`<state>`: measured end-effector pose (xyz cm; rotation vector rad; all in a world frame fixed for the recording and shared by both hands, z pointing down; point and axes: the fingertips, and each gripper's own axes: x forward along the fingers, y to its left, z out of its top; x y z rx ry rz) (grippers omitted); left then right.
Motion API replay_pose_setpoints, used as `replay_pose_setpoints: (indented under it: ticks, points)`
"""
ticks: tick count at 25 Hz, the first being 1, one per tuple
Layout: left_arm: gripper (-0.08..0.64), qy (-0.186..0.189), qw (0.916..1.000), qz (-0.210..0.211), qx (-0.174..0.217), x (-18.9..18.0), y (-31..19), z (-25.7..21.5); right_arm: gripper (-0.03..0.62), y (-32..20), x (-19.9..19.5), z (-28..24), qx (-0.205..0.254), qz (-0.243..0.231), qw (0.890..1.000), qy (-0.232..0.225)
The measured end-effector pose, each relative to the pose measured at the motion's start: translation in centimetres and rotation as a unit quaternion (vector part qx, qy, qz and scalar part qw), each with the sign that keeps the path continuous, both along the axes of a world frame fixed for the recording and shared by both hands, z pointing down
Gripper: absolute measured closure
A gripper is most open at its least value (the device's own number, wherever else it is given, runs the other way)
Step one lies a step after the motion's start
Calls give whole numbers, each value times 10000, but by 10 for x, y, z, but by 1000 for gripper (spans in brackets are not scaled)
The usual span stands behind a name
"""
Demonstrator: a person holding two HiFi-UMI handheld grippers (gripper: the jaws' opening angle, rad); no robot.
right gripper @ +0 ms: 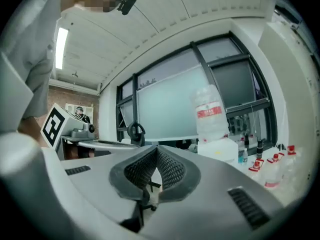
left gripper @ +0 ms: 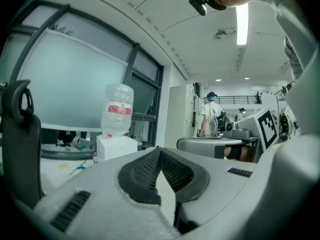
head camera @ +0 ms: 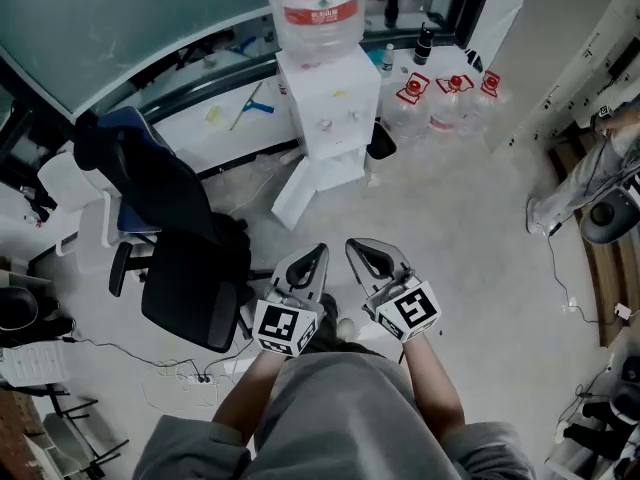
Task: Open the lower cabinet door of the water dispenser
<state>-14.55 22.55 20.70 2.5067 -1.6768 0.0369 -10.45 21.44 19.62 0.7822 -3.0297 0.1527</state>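
Head view: left gripper (head camera: 314, 260) and right gripper (head camera: 362, 254) are held side by side near the body, jaws closed on nothing; water dispenser (head camera: 328, 103) is seen well ahead, lower cabinet door (head camera: 296, 194) swung outward

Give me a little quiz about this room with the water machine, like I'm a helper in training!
1. True or false: a big bottle sits on top of the water dispenser.
2. In the head view, the black chair is on which side of the dispenser? A) left B) right
3. Fill in: the left tongs and the right tongs are both ___ and empty.

Key: 1 true; 2 A; 3 shut.
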Motion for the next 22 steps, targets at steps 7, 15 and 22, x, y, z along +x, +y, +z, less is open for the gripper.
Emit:
replay_pose_setpoints:
  ticks: [7,15,22]
  points:
    - [552,-350,9968,149,701,25,22,-69,584,27,20,-63,820,329,9961,-17]
    - [552,-408,9903,328,1290,36,30,-112,584,35,37,-105,1387,679,9878,-177]
    - [552,-542,9853,409,1565,41,31,-122,584,32,40,-108,1535,826,9844,-246]
